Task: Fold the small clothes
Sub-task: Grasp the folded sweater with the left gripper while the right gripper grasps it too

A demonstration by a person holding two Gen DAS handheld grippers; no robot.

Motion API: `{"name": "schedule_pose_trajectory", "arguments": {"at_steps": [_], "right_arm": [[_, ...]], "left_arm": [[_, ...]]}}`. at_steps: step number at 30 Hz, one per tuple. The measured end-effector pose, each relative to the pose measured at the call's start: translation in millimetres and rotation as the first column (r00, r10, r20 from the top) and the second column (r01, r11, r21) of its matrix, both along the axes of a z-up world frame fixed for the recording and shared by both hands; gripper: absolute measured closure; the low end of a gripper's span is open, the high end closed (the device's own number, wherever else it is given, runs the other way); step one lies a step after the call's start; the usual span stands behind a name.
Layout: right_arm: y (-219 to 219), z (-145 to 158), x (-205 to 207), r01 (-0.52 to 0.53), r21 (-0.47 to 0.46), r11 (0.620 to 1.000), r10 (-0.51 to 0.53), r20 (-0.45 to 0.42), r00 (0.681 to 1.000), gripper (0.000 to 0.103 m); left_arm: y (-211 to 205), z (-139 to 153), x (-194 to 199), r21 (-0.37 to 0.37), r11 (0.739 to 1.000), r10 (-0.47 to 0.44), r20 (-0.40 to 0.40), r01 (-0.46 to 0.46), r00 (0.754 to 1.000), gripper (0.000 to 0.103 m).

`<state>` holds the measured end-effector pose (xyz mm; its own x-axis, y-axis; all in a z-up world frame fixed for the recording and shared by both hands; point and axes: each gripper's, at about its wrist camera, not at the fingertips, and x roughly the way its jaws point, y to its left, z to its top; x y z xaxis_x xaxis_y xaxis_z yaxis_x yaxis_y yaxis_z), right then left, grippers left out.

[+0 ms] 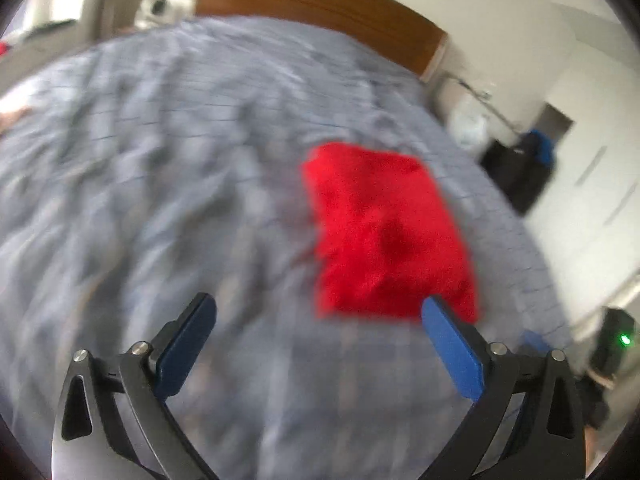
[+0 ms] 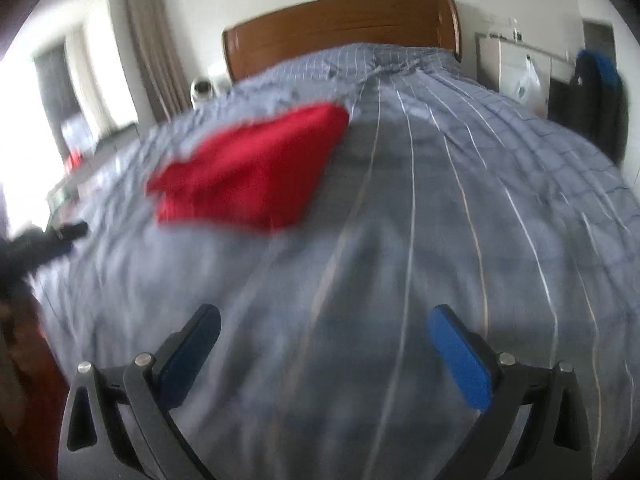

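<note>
A red folded cloth [image 1: 384, 232] lies flat on the blue-grey checked bedspread [image 1: 160, 180]. In the left wrist view it lies ahead and to the right of my left gripper [image 1: 318, 308], which is open and empty above the bed; its right fingertip overlaps the cloth's near edge in the picture. In the right wrist view the red cloth [image 2: 252, 172] lies ahead and to the left of my right gripper [image 2: 324, 316], which is open and empty, well short of it. The left gripper shows as a dark shape [image 2: 52, 236] at the left edge. Both views are motion-blurred.
A wooden headboard [image 2: 340, 24] stands at the far end of the bed. A white nightstand with a plastic bag [image 2: 524, 76] and a dark chair with blue cloth [image 2: 596, 80] stand to the right. Curtains and a bright window [image 2: 80, 72] are on the left.
</note>
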<state>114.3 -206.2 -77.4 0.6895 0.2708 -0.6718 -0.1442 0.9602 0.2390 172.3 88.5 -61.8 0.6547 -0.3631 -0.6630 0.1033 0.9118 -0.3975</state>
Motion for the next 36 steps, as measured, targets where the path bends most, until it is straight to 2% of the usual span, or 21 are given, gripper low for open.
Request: {"name": "schedule_pose_trajectory", "arguments": {"at_steps": [3,5,8,11,12,13,14,15,17,18,19,21,23,26,28,29,31,32,33,35,36], "right_arm": [[-10,8,73,-0.017,0.189,0.982,0.031,-0.071,0.997,0.001],[-13,5,118,0.013,0.267,0.964,0.021,-0.122,0.992,0.001],[-12,-5,171,0.055,0.349,0.936,0.016,-0.197,0.980,0.001],[1,-28,210,0.059,0.475,0.878,0.087,-0.279,0.956,0.002],[8,-37,218,0.063,0.487,0.871,0.106,-0.312,0.944,0.007],[20,-43,225,0.057,0.445,0.894,0.107,-0.336,0.936,0.012],[31,-41,227,0.035,0.365,0.931,0.094,-0.329,0.940,0.028],[49,-33,227,-0.014,0.214,0.977,0.078,-0.294,0.953,0.053],[78,-16,220,-0.087,0.027,0.996,0.090,-0.215,0.972,0.067],[93,-4,214,-0.113,-0.080,0.990,0.099,-0.160,0.982,0.069],[109,10,205,-0.140,-0.178,0.974,0.126,-0.089,0.988,0.069],[125,33,193,-0.159,-0.256,0.954,0.167,0.012,0.986,0.070],[132,59,182,-0.142,-0.275,0.951,0.177,0.108,0.978,0.070],[130,95,180,-0.122,-0.233,0.965,0.170,0.201,0.965,0.070],[124,98,189,-0.126,-0.181,0.975,0.158,0.170,0.973,0.068],[120,90,197,-0.135,-0.143,0.980,0.151,0.109,0.982,0.061],[110,61,208,-0.135,-0.097,0.986,0.131,-0.044,0.990,0.039],[102,44,204,-0.111,-0.102,0.988,0.101,-0.099,0.990,0.023],[96,36,195,-0.101,-0.111,0.989,0.089,-0.105,0.990,0.021],[79,21,162,-0.101,-0.141,0.985,0.089,-0.086,0.992,0.021],[72,18,149,-0.100,-0.149,0.984,0.089,-0.078,0.993,0.021]], "left_arm": [[-27,-10,63,0.080,0.997,-0.012,-0.063,0.017,0.998,0.001],[-36,-27,98,0.151,0.989,0.012,-0.133,0.008,0.991,0.001],[-38,-44,121,0.152,0.988,-0.010,-0.191,0.040,0.982,0.001],[-41,-47,125,0.152,0.987,-0.021,-0.180,0.049,0.983,0.001],[-42,-47,125,0.153,0.987,-0.029,-0.176,0.057,0.984,0.004],[-45,-46,125,0.156,0.985,-0.043,-0.167,0.069,0.985,0.038],[-51,-47,124,0.144,0.982,-0.097,-0.161,0.120,0.982,0.063],[-56,-46,124,0.152,0.978,-0.119,-0.164,0.144,0.979,0.080],[-66,-31,115,0.238,0.962,-0.113,-0.103,0.135,0.988,0.083],[-66,-22,112,0.244,0.961,-0.114,-0.077,0.130,0.990,0.084],[-64,-10,109,0.238,0.964,-0.112,-0.047,0.121,0.993,0.084],[-57,15,103,0.227,0.969,-0.101,0.021,0.094,0.995,0.084],[-48,45,98,0.216,0.974,-0.090,0.097,0.067,0.991,0.084],[-38,60,100,0.207,0.977,-0.077,0.128,0.049,0.989,0.080],[-35,40,114,0.222,0.974,-0.064,0.043,0.053,0.997,0.053],[-29,19,116,0.242,0.969,-0.042,-0.032,0.049,0.999,0.050],[-23,-5,105,0.286,0.958,-0.006,-0.083,0.030,0.997,0.051],[-17,-13,88,0.310,0.951,0.000,-0.072,0.022,0.997,0.050],[-14,-13,72,0.325,0.946,-0.002,-0.046,0.017,0.999,0.047],[-11,-7,32,0.381,0.924,0.000,0.034,-0.013,0.999,0.029],[-12,-1,9,0.412,0.910,0.001,0.089,-0.038,0.996,0.014]]}}
